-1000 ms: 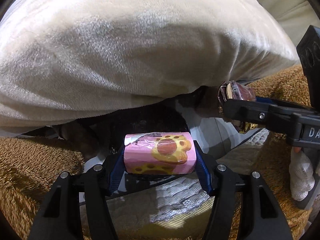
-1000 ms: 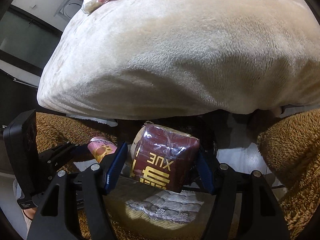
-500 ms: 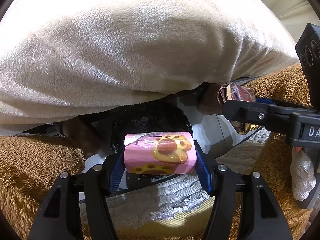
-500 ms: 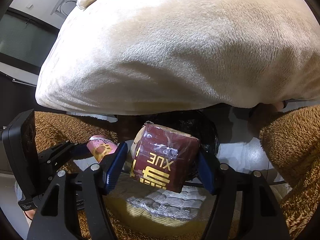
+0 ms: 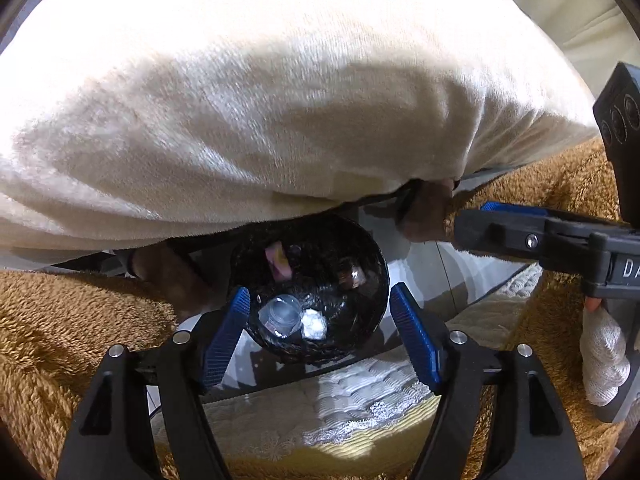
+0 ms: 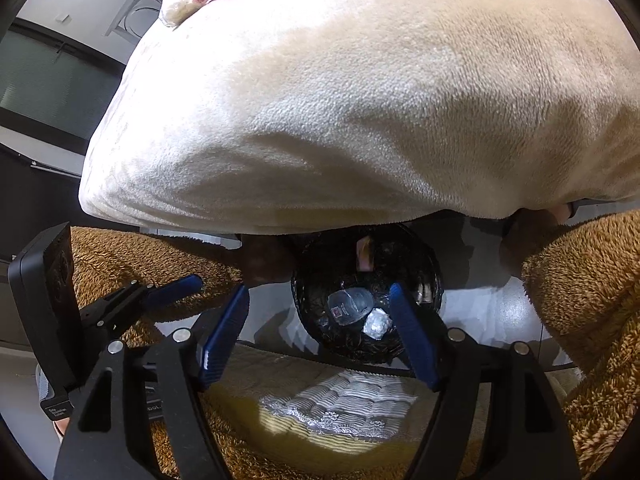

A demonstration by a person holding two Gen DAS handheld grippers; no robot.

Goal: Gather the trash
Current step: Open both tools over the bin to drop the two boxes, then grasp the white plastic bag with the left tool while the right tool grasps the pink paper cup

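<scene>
Trash now sits down in the black-lined bin: a pink wrapper, a clear plastic bottle and a crumpled white tissue. Left claw and right claw both just spread open, nothing between them, hovering over the bin.

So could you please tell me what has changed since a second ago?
Both jaws have just been opening: the left hand-held gripper released its pink paw-print packet, the right hand-held gripper its dark red box. Both dropped into the black-lined round bin; nothing lies between either's pads now. The cream plush blanket stayed.
</scene>
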